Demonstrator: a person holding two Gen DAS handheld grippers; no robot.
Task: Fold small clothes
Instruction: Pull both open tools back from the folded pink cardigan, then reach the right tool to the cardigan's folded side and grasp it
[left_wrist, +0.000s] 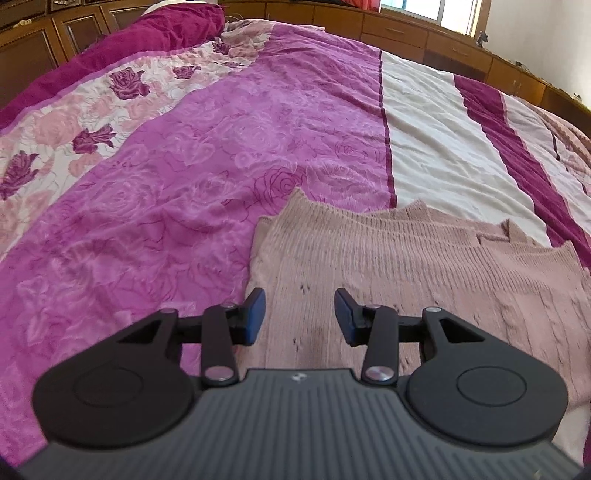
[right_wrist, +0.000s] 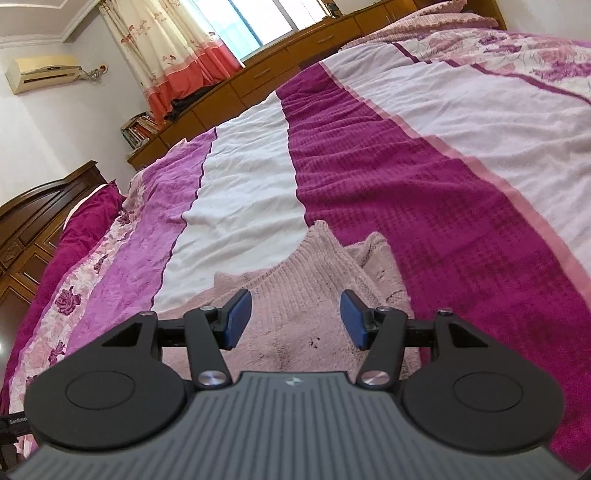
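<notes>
Pink knit garment (left_wrist: 406, 266) lies flat on the bed's quilt (left_wrist: 184, 184). Left claw (left_wrist: 299, 314) and right claw (right_wrist: 295, 319) both spread above it, gripping nothing. No legible writing.

Little can be read here. A small pale emblem (left_wrist: 296, 377), a mark rather than letters, sits on the ribbed grey housing of the left gripper (left_wrist: 299, 314), and a matching emblem (right_wrist: 291, 382) on the right gripper (right_wrist: 295, 317). At the lower left edge of the right wrist view, tiny white lettering (right_wrist: 16, 410) on a black part is too small to make out.
</notes>
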